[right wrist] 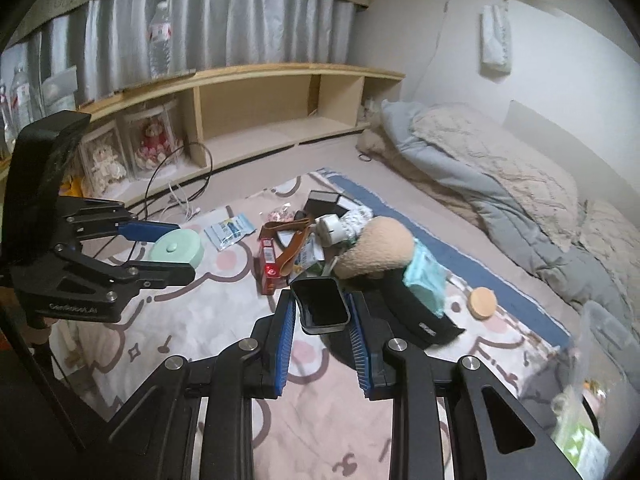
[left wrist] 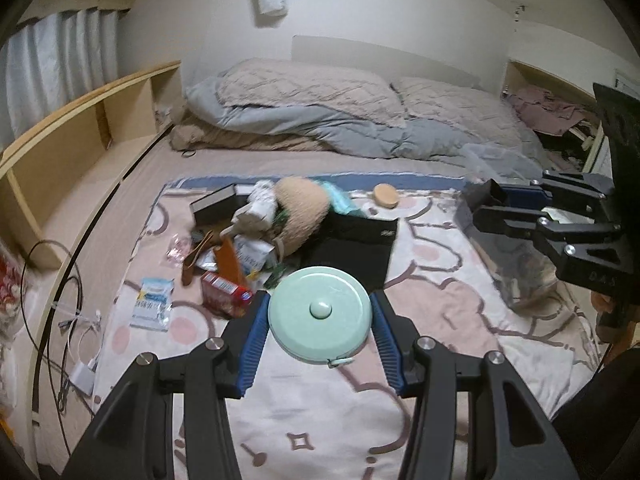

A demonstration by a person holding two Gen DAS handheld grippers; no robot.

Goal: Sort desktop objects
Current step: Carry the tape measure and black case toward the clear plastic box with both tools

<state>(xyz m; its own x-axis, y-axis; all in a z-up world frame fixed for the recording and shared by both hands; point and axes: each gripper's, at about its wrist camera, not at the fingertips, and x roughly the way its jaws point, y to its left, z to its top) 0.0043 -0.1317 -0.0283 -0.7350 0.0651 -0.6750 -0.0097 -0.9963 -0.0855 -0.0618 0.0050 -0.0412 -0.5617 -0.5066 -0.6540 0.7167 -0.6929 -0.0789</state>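
A mint round tape measure [left wrist: 319, 312] is pinched by the left gripper [left wrist: 319, 330]; a black tin [right wrist: 321, 306] is pinched by the right gripper [right wrist: 322, 330], above the patterned blanket [right wrist: 188, 320].

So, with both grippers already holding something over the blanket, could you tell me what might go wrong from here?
The round mint tape measure is pinched only at its curved edges by the left gripper, so it could slip or pop out. The small black case sits at the tips of the right gripper and might tilt free. Either would fall back towards the clutter pile on the blanket.
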